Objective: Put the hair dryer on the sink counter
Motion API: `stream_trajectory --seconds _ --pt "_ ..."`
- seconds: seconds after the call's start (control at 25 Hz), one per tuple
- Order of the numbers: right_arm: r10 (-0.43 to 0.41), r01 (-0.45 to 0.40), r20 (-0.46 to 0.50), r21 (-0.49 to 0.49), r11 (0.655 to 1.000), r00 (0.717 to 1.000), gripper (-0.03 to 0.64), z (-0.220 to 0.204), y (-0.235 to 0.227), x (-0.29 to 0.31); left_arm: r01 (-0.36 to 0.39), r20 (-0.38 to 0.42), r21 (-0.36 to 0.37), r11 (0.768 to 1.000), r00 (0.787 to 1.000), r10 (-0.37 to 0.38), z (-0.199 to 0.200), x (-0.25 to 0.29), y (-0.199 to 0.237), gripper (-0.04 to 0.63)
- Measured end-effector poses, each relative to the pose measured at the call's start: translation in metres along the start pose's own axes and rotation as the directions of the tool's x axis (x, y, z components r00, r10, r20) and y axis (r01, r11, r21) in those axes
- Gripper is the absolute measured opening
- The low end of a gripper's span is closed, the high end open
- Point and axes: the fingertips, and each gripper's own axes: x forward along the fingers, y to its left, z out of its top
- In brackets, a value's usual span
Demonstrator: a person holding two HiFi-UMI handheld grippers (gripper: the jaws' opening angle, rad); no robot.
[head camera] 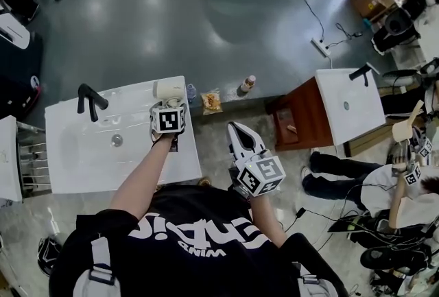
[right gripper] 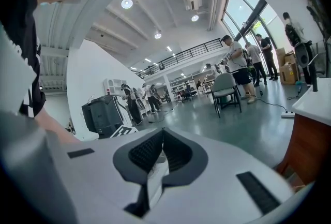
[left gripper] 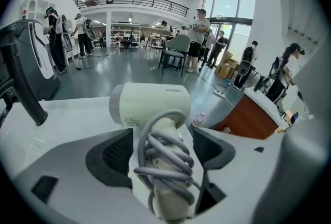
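The white hair dryer (head camera: 168, 89) lies at the far right corner of the white sink counter (head camera: 82, 165), its grey cord wound round the handle. In the left gripper view the hair dryer (left gripper: 150, 104) has its handle pointing toward me between the jaws of my left gripper (left gripper: 163, 150). The jaws stand wide and the pads are clear of the handle. From the head view my left gripper (head camera: 171, 103) reaches over the counter's right side. My right gripper (head camera: 240, 134) hangs off the counter's right edge above the floor, and in its own view the right gripper (right gripper: 162, 148) is shut with nothing in it.
A black faucet (head camera: 89, 100) stands at the counter's far left, with a drain (head camera: 116, 140) in the basin. A bottle (head camera: 247, 84) and a snack bag (head camera: 211, 102) lie on the floor beyond. A second sink counter (head camera: 350, 107) and seated people are at the right.
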Motion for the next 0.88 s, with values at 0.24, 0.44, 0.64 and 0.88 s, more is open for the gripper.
stream_trajectory --seconds 0.24,0.44,0.64,0.88 --pt "0.018 -0.018 -0.011 -0.001 1.0 1.0 0.018 0.006 0.001 0.014 0.035 0.04 -0.007 0.999 0.999 -0.034 0.024 -0.027 -0.004 0.356" --pt "0.034 -0.035 -0.02 -0.009 0.999 0.999 0.018 0.002 0.014 0.022 0.075 0.112 0.017 0.997 0.991 -0.076 0.04 -0.06 0.0 0.354" --pt "0.05 -0.051 -0.025 -0.016 0.999 0.998 0.018 -0.001 0.026 0.028 0.123 0.174 0.046 0.991 0.976 -0.129 0.049 -0.097 0.003 0.261" --pt "0.069 -0.069 -0.028 -0.026 0.997 0.997 0.018 0.0 0.041 0.03 0.153 0.263 0.063 0.986 0.951 -0.165 0.065 -0.14 0.001 0.055"
